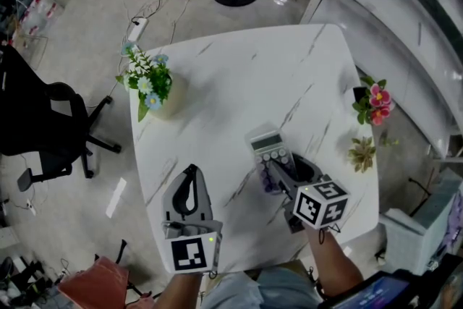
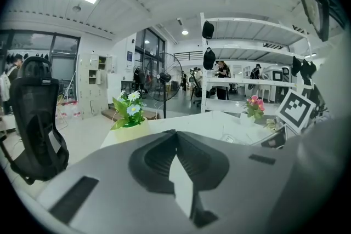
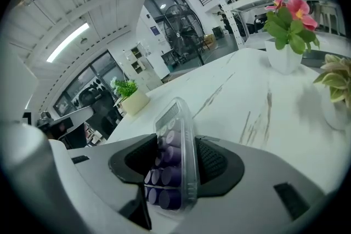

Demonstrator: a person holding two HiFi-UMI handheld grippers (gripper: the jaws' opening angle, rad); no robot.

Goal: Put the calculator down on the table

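The calculator (image 1: pixel 269 146), clear-cased with purple keys, rests on the white marble table (image 1: pixel 231 69) right of the middle. In the right gripper view the calculator (image 3: pixel 174 156) stands tilted on its edge between the jaws, with a gap showing on its left side. My right gripper (image 1: pixel 282 167) (image 3: pixel 176 142) is open around it, pointing down at the tabletop. My left gripper (image 1: pixel 191 172) (image 2: pixel 175 134) hovers at the table's near left, shut with nothing in it.
A pot of white and blue flowers (image 1: pixel 150 82) stands at the table's left edge. A pink flower pot (image 1: pixel 375 102) and a small spiky plant (image 1: pixel 362 153) sit at the right edge. A black office chair (image 1: pixel 43 119) is on the floor to the left.
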